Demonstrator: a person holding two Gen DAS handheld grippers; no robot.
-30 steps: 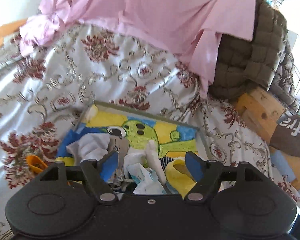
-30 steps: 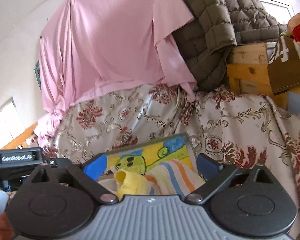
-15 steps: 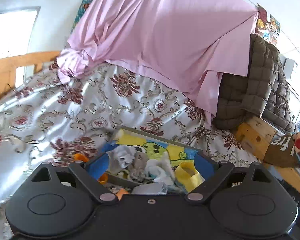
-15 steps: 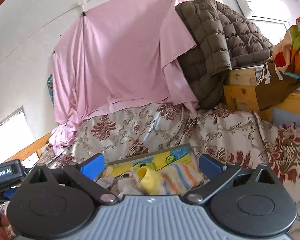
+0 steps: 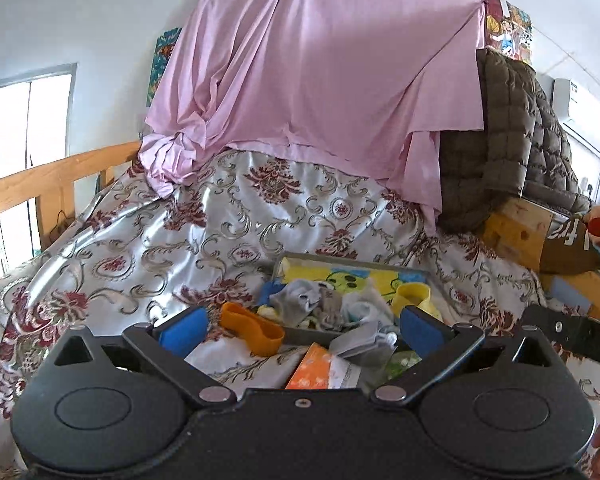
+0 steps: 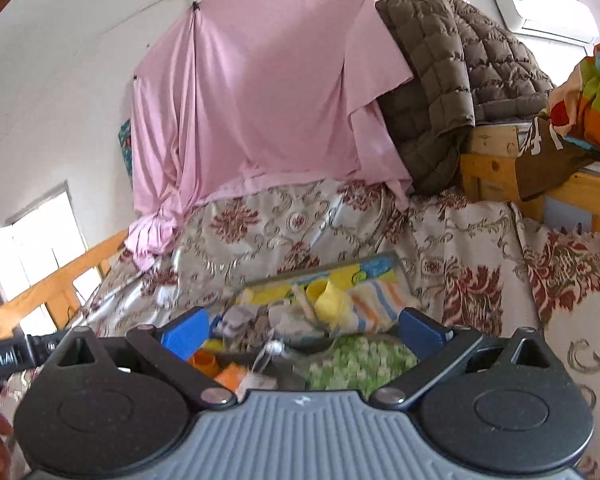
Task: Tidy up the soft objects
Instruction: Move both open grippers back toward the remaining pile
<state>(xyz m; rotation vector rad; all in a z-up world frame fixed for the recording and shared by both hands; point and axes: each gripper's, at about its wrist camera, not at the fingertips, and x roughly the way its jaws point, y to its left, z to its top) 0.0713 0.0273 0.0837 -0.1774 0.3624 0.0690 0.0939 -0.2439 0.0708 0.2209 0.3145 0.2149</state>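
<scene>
A tray (image 5: pixel 352 266) with a yellow, green and blue cartoon print lies on the floral bedspread. It holds a pile of socks: grey and white ones (image 5: pixel 300 300), a yellow one (image 5: pixel 414 294) and a striped one (image 6: pixel 376 304). An orange sock (image 5: pixel 252 326) lies just left of the tray. An orange and white packet (image 5: pixel 320 368) and a grey item (image 5: pixel 358 342) lie in front of it. My left gripper (image 5: pixel 300 330) is open and empty, held back from the tray. My right gripper (image 6: pixel 304 330) is open and empty, with a green patterned cloth (image 6: pixel 360 360) below it.
The floral bedspread (image 5: pixel 160 248) covers the bed. A pink sheet (image 5: pixel 320 80) hangs at the back. A brown quilted jacket (image 5: pixel 508 140) drapes over a wooden frame (image 5: pixel 516 236) on the right. A wooden rail (image 5: pixel 40 188) runs along the left.
Both grippers have drawn back and up from the tray, so it looks smaller and farther. The orange sock, packet and green cloth have come into view in front of it.
</scene>
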